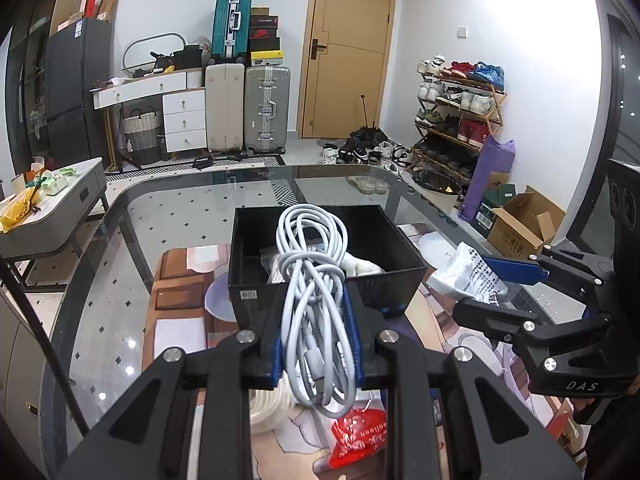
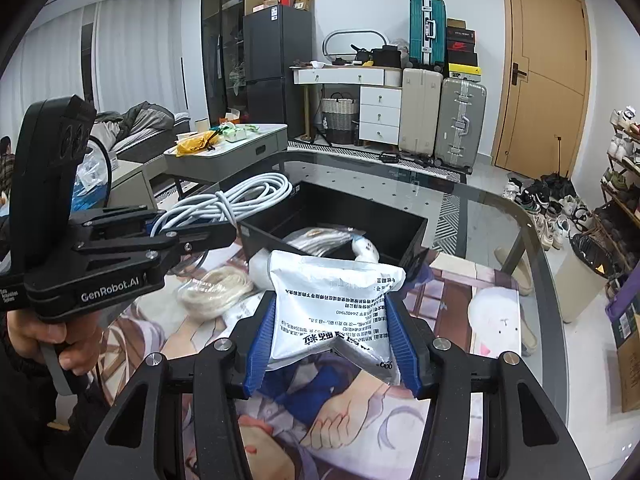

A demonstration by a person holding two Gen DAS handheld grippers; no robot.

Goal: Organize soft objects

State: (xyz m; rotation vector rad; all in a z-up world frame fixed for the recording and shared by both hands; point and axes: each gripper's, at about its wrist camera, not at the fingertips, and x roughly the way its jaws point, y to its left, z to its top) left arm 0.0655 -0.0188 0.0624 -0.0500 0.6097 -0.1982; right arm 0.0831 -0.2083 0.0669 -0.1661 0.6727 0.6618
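Note:
My left gripper [image 1: 316,320] is shut on a coiled white cable [image 1: 314,280] and holds it just above the near rim of a black open box [image 1: 394,280]. The cable also shows in the right wrist view [image 2: 236,198], with the left gripper [image 2: 192,232]. My right gripper [image 2: 330,334] is shut on a silver-white printed pouch [image 2: 336,304], held above the table near the box [image 2: 340,208]. In the left wrist view the right gripper [image 1: 486,284] holds the pouch [image 1: 468,270] right of the box. The box holds white soft items [image 2: 362,248].
A glass table [image 1: 160,216] carries a printed mat [image 2: 360,408]. A cream rope bundle [image 2: 218,286] and a red packet [image 1: 358,436] lie on the mat near the box. A low grey table [image 2: 224,160] stands to the left. Suitcases and a shoe rack line the walls.

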